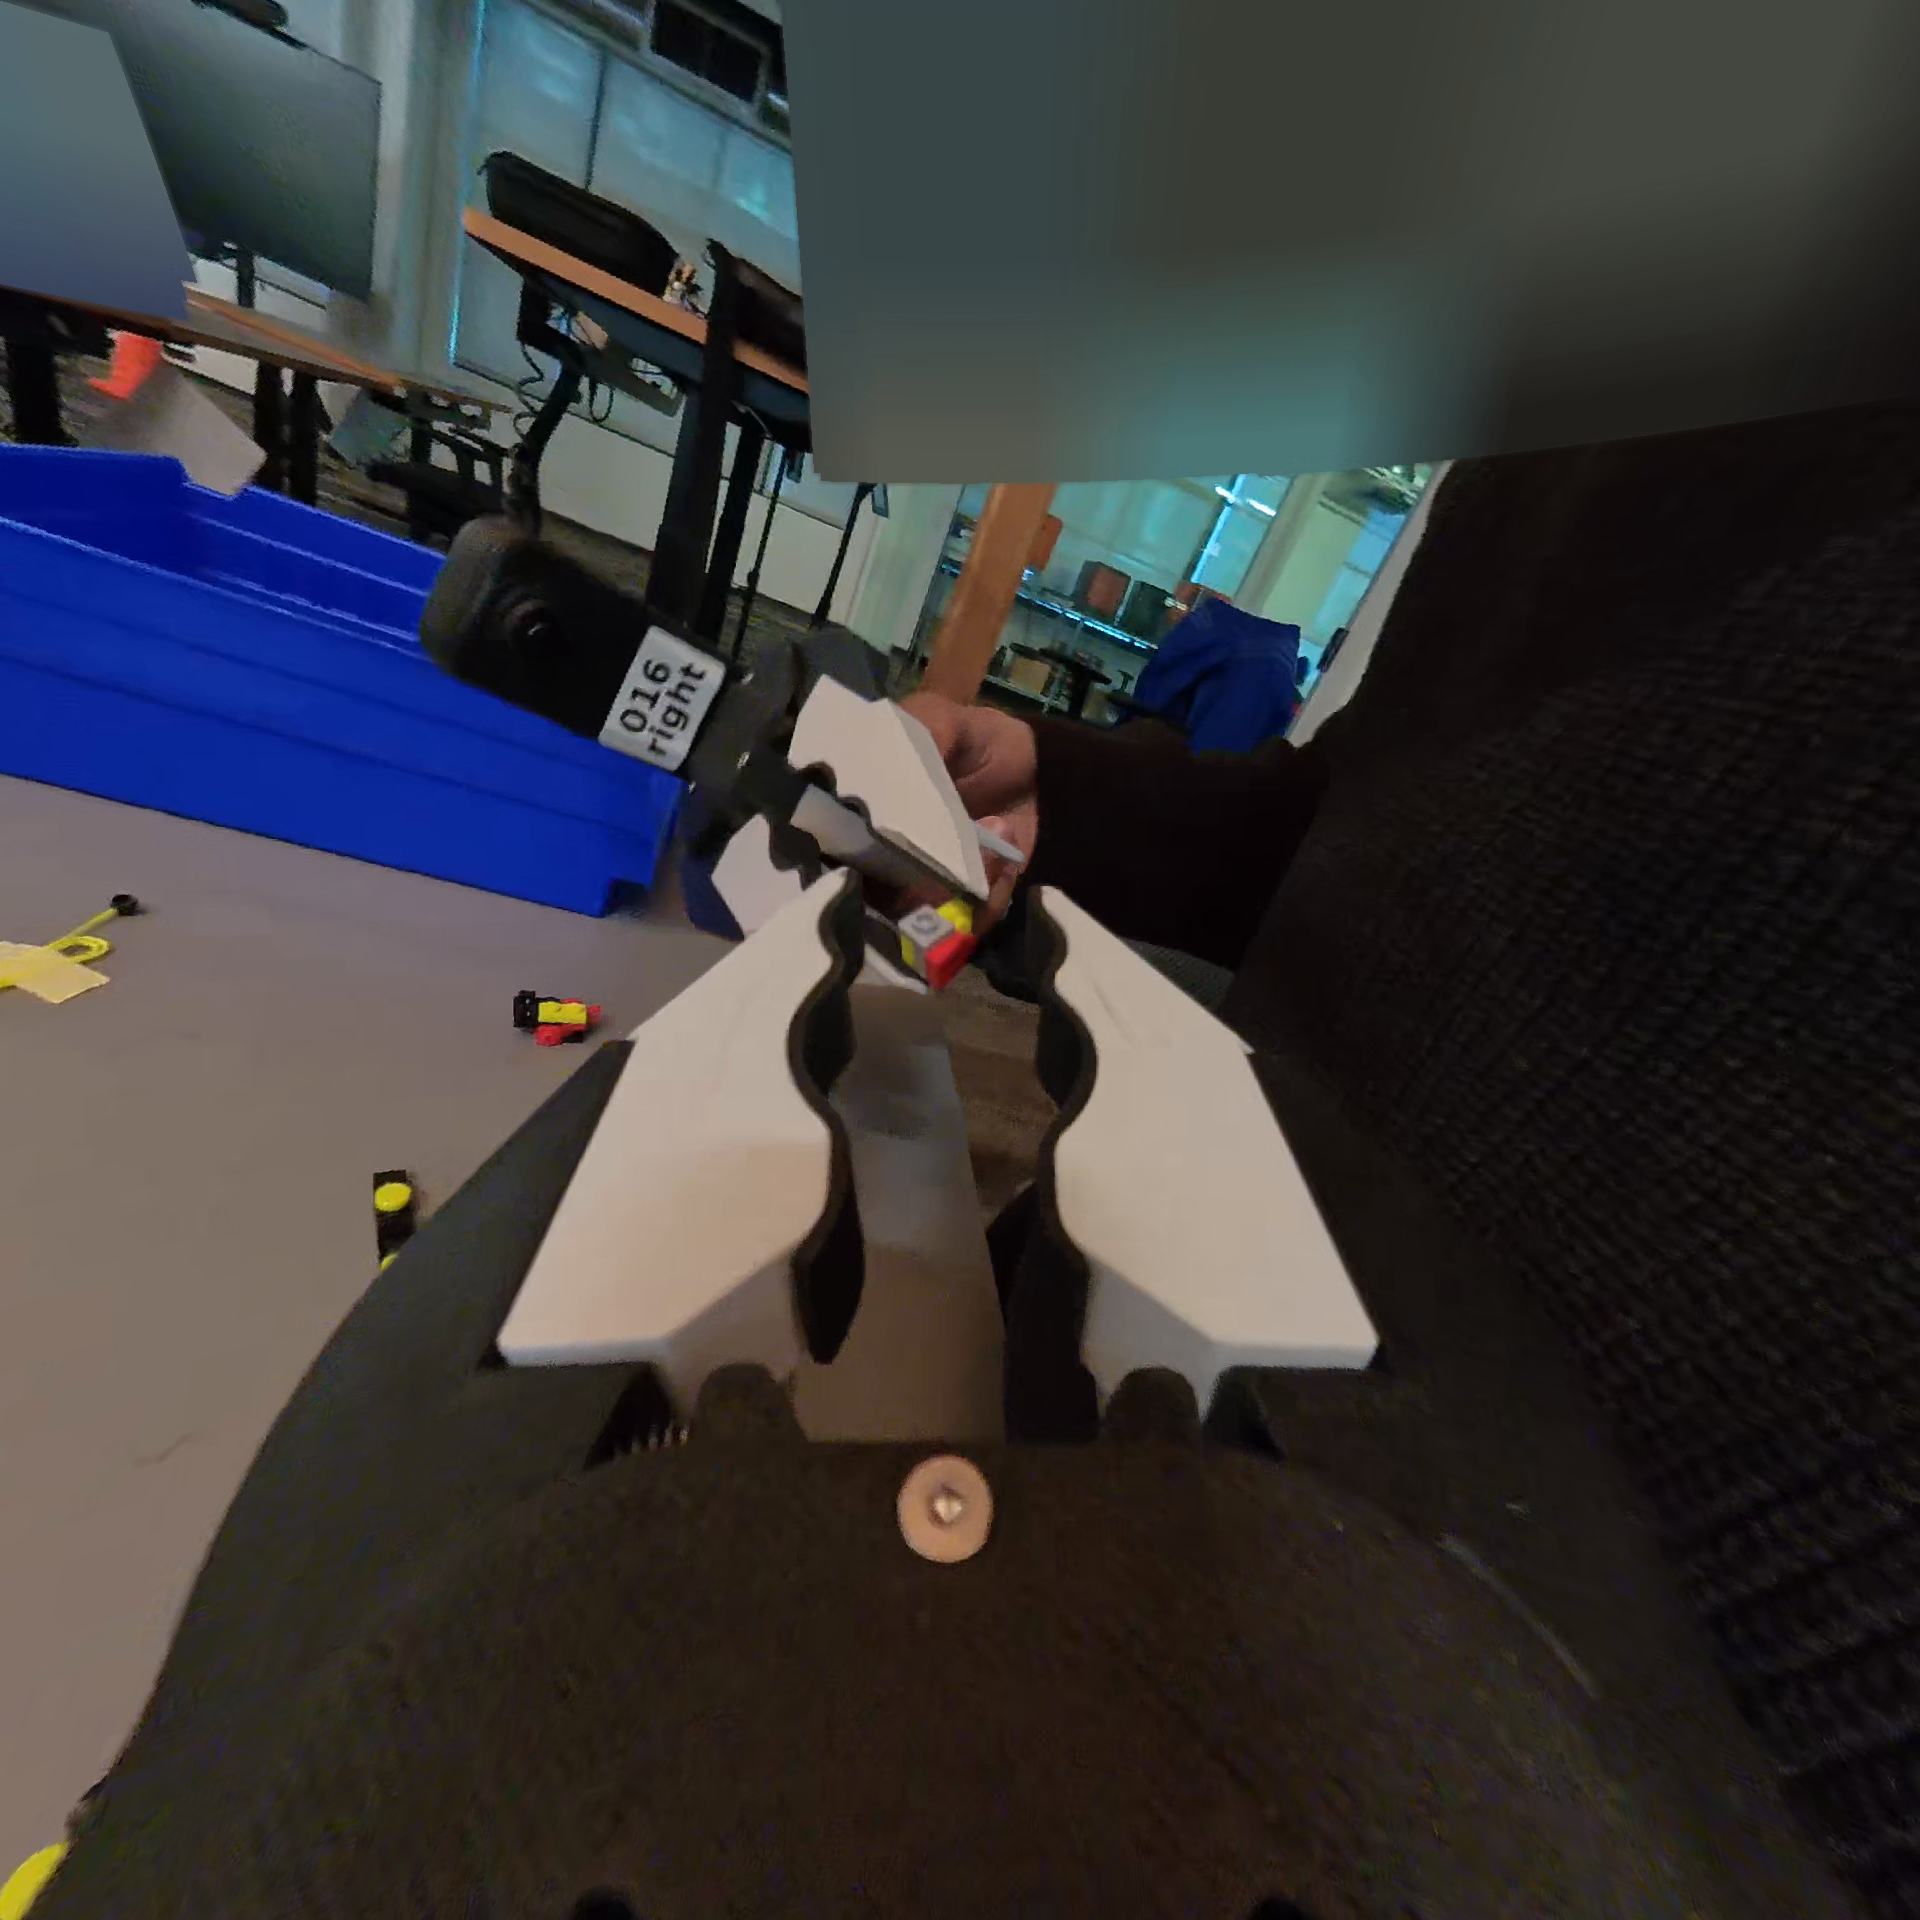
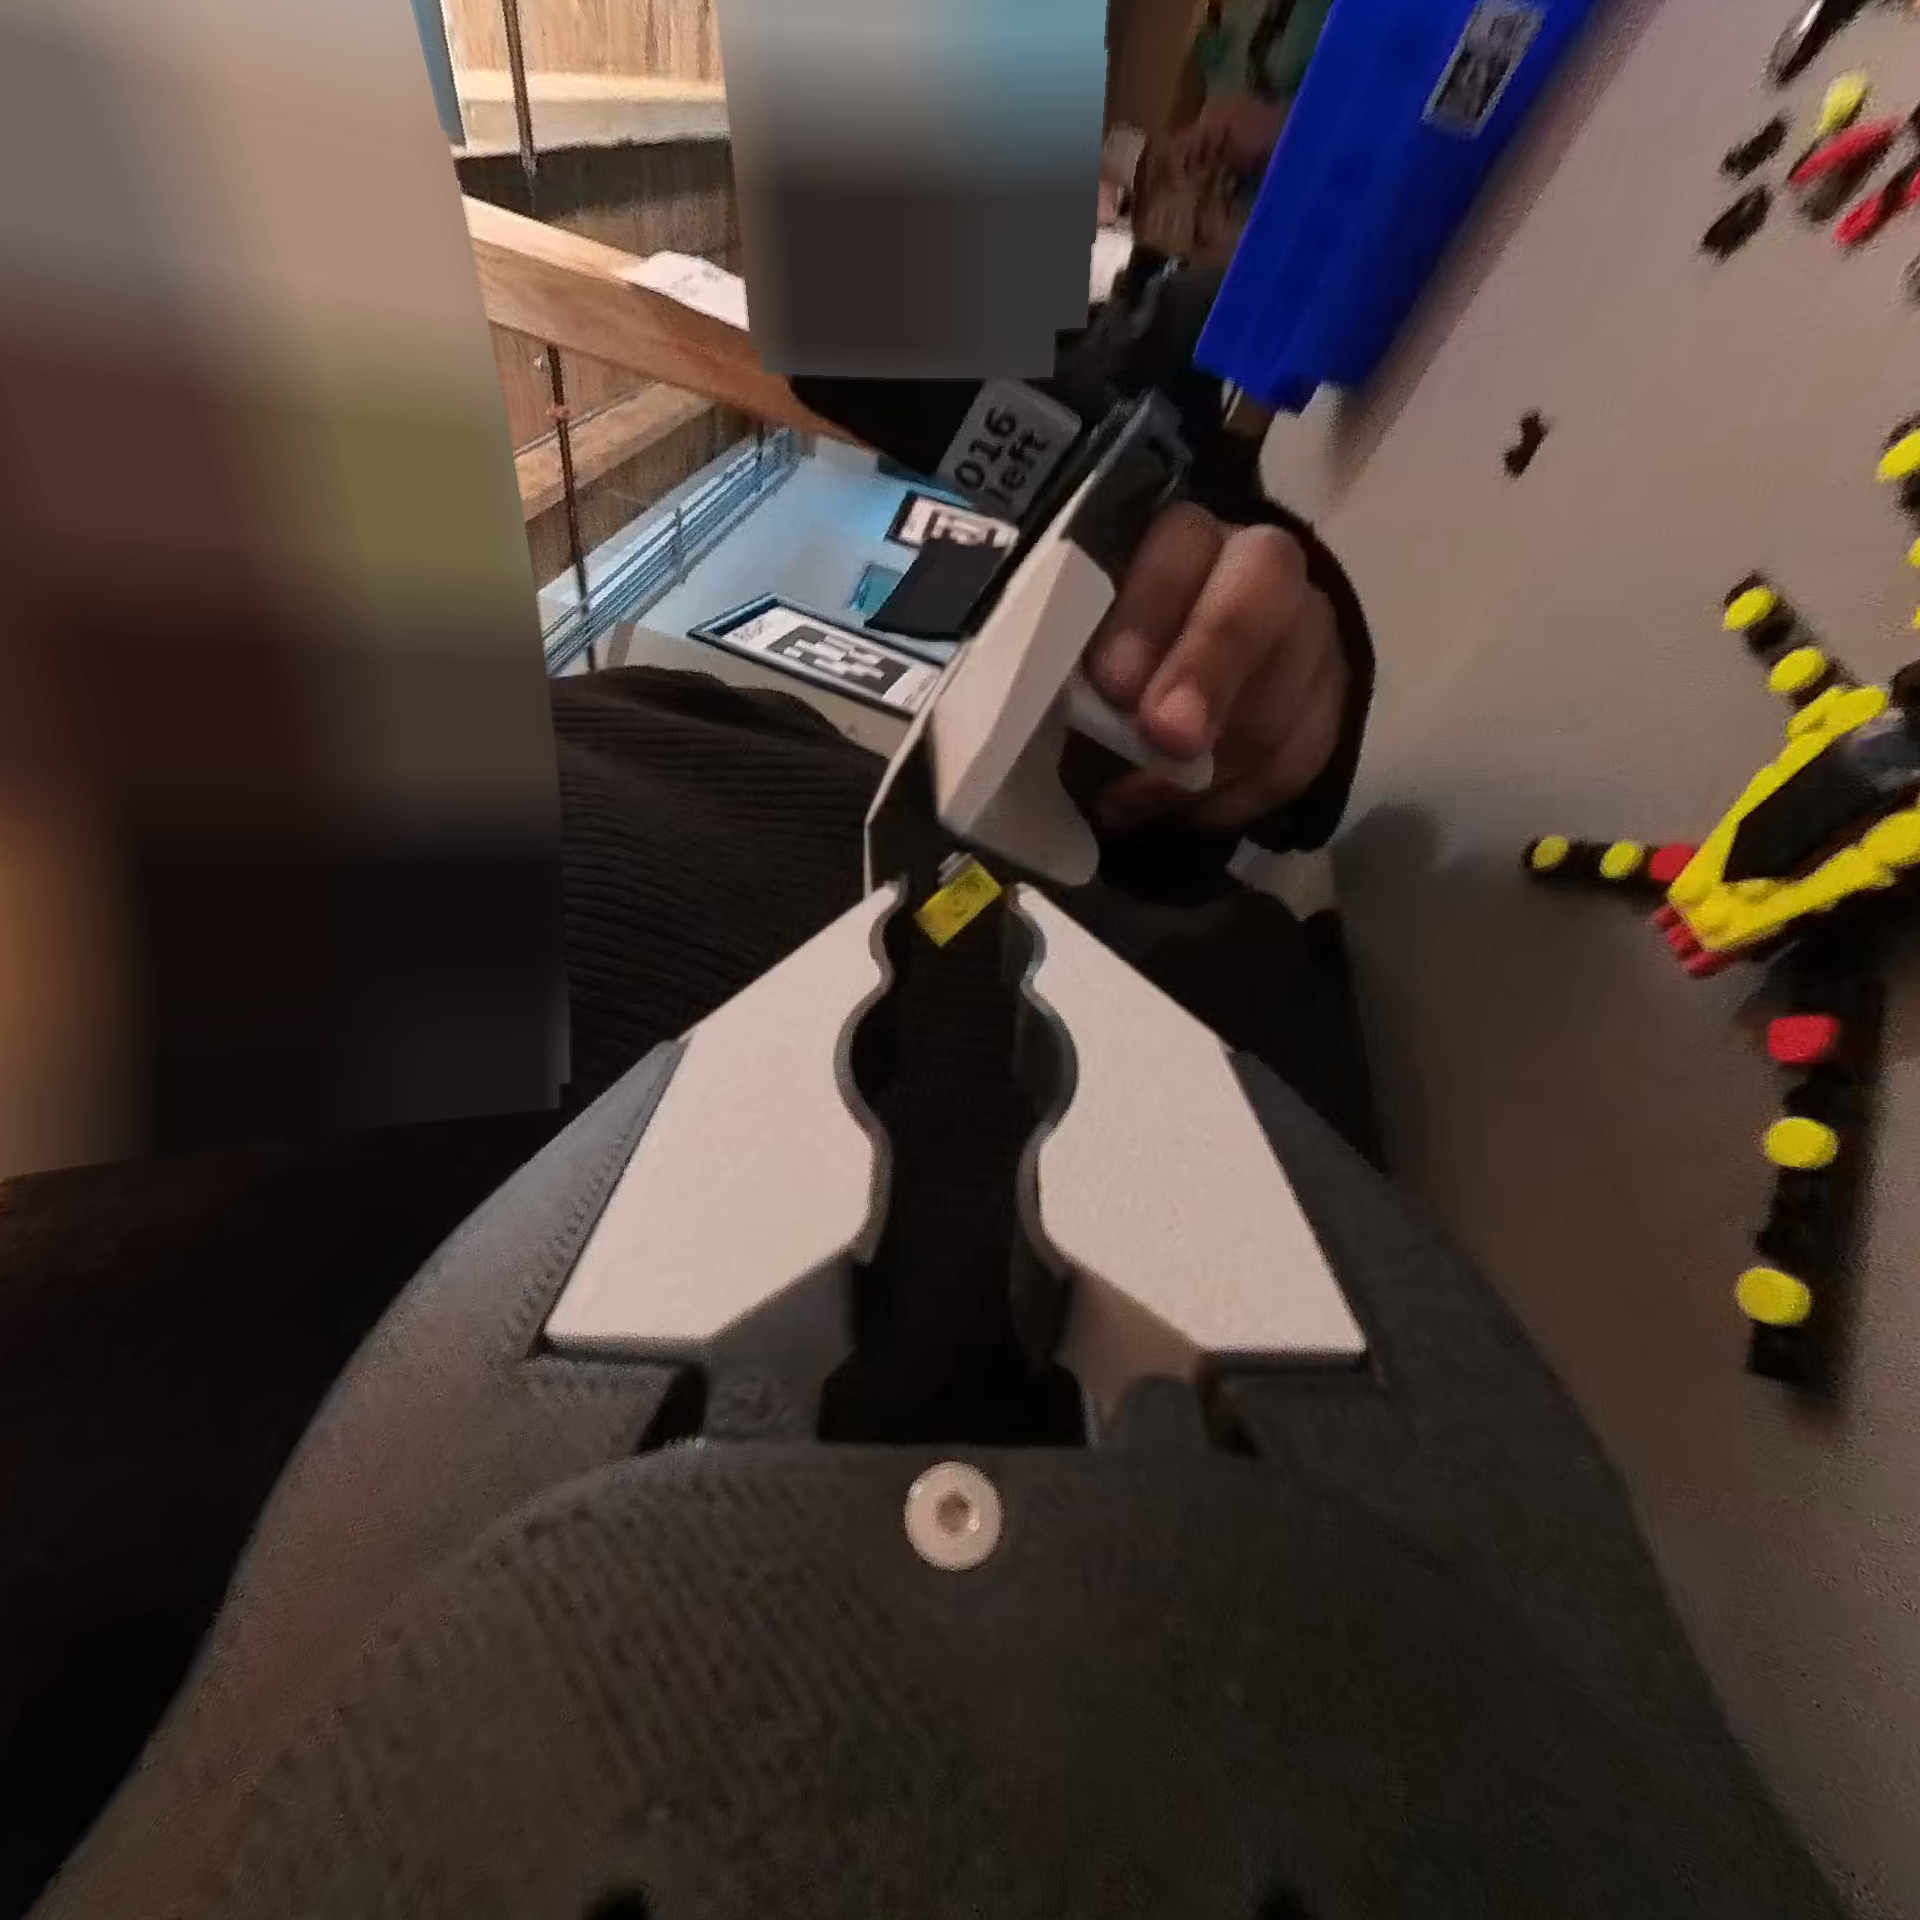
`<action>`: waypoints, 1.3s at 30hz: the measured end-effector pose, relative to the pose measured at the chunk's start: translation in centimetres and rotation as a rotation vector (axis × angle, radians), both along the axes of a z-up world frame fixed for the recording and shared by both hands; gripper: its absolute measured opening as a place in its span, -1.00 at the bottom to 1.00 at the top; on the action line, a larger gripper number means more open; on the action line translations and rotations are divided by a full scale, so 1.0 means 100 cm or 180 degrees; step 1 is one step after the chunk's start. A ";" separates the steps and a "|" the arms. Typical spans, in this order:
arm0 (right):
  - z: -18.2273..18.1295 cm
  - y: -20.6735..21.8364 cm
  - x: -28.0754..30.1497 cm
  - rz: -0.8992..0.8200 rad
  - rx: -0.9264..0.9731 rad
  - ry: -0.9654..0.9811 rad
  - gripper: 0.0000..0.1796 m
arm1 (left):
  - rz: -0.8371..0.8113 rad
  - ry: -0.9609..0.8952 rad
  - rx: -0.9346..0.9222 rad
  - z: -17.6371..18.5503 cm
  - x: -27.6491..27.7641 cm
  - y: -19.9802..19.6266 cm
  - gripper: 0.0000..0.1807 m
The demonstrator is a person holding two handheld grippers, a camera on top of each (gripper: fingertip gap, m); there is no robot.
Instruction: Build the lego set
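Black housing and pale fingers of the left hand-held gripper [image 1: 940,914] fill the near view; its tips sit close around a small brick cluster [image 1: 940,935] of yellow, red and grey, apparently pinching it, though blur hides the contact. That cluster is held in the air off the near edge of the surface [image 1: 260,1091], in front of the person's dark clothing. The right hand-held gripper [image 1: 914,883] comes in from the upper left of this view, narrowed to a small gap on the same cluster; whether it truly grips I cannot tell. In the right wrist view a yellow piece [image 2: 956,902] lies right at its tips, under the left gripper's fingers. So the two meet tip to tip, crossing at an angle, with the cluster between them, about equally near both; the coming push probably runs along that line.

Loose bricks [image 1: 556,1016] lie on the surface, and the main model [image 2: 1808,862], yellow and black, lies off to the right. A blue bin [image 1: 260,665] stands behind; its contents are hidden.
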State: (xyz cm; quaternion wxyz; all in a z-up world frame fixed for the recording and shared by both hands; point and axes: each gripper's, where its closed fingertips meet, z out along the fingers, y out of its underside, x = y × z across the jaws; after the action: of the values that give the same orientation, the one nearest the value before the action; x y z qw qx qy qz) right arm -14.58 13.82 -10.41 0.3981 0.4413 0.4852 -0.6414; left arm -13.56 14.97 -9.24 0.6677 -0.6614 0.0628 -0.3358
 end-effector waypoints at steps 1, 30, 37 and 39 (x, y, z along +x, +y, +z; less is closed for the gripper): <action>0.000 -0.002 0.002 0.0078 -0.0046 -0.0044 -0.83 | -0.0007 -0.0002 0.0015 0.001 0.001 0.000 -0.76; -0.050 0.063 -0.043 -0.1210 0.1736 0.0646 -0.65 | 0.0747 -0.0943 -0.0886 -0.046 -0.059 0.025 -0.92; -0.050 0.073 -0.064 -0.1525 0.4946 0.2909 -0.54 | 0.0900 -0.1985 -0.0935 -0.052 -0.075 0.031 -0.91; -0.049 0.061 -0.069 -0.1442 0.5368 0.3417 -0.71 | 0.0947 -0.2116 -0.0993 -0.055 -0.077 0.032 -0.91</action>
State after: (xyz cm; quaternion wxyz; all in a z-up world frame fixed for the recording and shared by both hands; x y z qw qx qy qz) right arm -21.46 19.89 -15.29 -0.4419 0.3136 0.7977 -0.2646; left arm -21.24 18.13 -14.72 0.5844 -0.6120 -0.3051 -0.4368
